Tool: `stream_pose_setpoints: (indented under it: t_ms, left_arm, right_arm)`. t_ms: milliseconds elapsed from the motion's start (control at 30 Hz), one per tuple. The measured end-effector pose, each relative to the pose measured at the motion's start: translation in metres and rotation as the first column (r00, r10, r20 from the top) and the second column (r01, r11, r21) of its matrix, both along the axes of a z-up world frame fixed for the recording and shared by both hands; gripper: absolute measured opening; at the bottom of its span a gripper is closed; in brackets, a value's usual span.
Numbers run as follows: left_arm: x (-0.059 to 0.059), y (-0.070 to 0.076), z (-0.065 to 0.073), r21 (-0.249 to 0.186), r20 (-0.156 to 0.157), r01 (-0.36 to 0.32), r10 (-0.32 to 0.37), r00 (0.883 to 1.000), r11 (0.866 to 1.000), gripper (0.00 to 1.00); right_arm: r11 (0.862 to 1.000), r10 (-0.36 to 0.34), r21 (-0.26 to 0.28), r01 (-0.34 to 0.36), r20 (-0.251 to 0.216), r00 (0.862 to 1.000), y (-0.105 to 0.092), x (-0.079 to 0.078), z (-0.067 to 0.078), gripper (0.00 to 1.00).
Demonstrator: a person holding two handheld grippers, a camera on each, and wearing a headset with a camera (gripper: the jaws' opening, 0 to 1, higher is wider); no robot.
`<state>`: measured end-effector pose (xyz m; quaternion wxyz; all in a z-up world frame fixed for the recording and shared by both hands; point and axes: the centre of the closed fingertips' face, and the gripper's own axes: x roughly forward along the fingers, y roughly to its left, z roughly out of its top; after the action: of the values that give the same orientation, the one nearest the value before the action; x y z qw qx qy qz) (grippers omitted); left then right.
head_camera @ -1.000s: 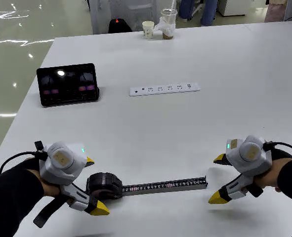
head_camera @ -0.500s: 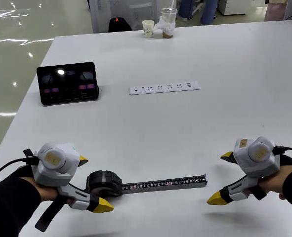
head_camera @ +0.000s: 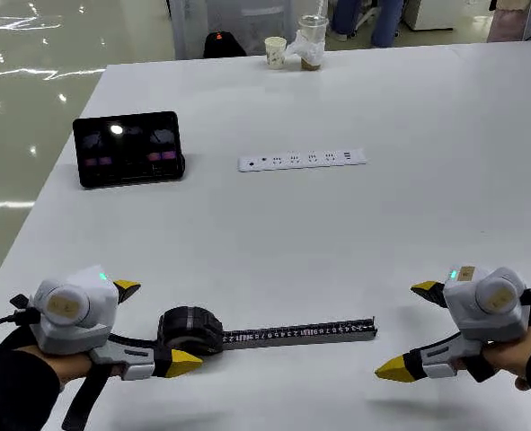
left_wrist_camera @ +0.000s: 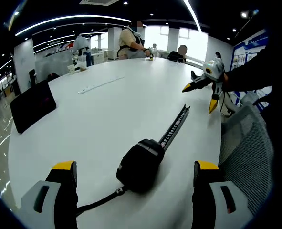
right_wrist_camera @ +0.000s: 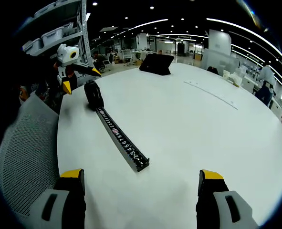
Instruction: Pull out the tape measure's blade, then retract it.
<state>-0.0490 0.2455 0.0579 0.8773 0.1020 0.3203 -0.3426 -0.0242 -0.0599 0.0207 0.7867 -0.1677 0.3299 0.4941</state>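
Note:
A black tape measure lies on the white table near the front edge, its blade drawn out to the right and lying flat. My left gripper is open just left of the case, jaws either side of it but apart from it; the case sits ahead between the jaws, strap trailing back. My right gripper is open a little right of the blade's tip, holding nothing. Its view also takes in the case and the left gripper beyond.
A dark tablet stands at the back left and a white power strip lies mid-table. Cups sit at the far edge. A mesh chair is by the table's near side. People sit at the far end.
Both grippers have drawn back outward: the left one down and to the left off the case, the right one to the right away from the blade tip. The tape measure and blade stay put.

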Motion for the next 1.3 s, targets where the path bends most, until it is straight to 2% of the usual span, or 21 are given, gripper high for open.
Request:
stream_pose_setpoints:
  t_ms: [100, 167, 267, 367, 433, 600, 833, 1100, 1300]
  left_arm:
    - [-0.006, 0.004, -0.002, 0.009, 0.009, -0.023, 0.023, 1.0, 1.0, 0.99]
    - [-0.008, 0.006, -0.002, 0.003, 0.008, -0.033, 0.033, 0.999, 0.999, 0.99]
    - [-0.013, 0.011, -0.002, 0.011, 0.016, -0.053, 0.053, 0.998, 0.999, 0.99]
    - [-0.019, 0.013, -0.001, 0.006, 0.008, -0.076, 0.076, 0.997, 0.997, 0.99]
    - [-0.023, 0.01, 0.003, -0.01, 0.023, -0.069, 0.069, 0.997, 0.998, 0.99]
    - [-0.028, 0.012, 0.004, -0.015, 0.023, -0.086, 0.086, 0.996, 0.996, 0.99]
    - [-0.035, 0.017, -0.002, 0.001, 0.028, -0.082, 0.082, 0.996, 0.997, 0.99]
    - [-0.039, 0.03, 0.001, -0.004, 0.04, -0.111, 0.111, 0.993, 0.994, 0.99]
    - [-0.043, 0.033, 0.003, -0.013, 0.048, -0.12, 0.121, 0.992, 0.993, 0.99]
  right_arm:
    - [1.0, -0.003, 0.011, 0.002, 0.02, 1.0, -0.003, -0.004, 0.006, 0.99]
    - [1.0, -0.003, 0.019, 0.002, 0.049, 0.999, -0.005, -0.004, 0.01, 0.99]
    - [0.998, -0.029, 0.058, 0.026, 0.05, 0.998, -0.006, -0.009, 0.019, 0.99]
    - [0.999, -0.016, 0.047, 0.013, 0.067, 0.998, -0.008, -0.014, 0.018, 0.99]
    - [0.999, -0.019, 0.039, 0.016, 0.077, 0.997, -0.012, -0.016, 0.018, 0.99]
    - [0.998, -0.057, 0.044, 0.055, 0.057, 0.997, -0.024, -0.015, 0.018, 0.99]
    - [0.995, -0.093, 0.031, 0.091, 0.066, 0.993, -0.034, -0.017, 0.02, 0.99]
    - [0.994, -0.1, 0.038, 0.098, 0.065, 0.993, -0.043, -0.027, 0.024, 0.99]
    - [0.994, -0.1, 0.043, 0.097, 0.07, 0.993, -0.044, -0.03, 0.027, 0.99]
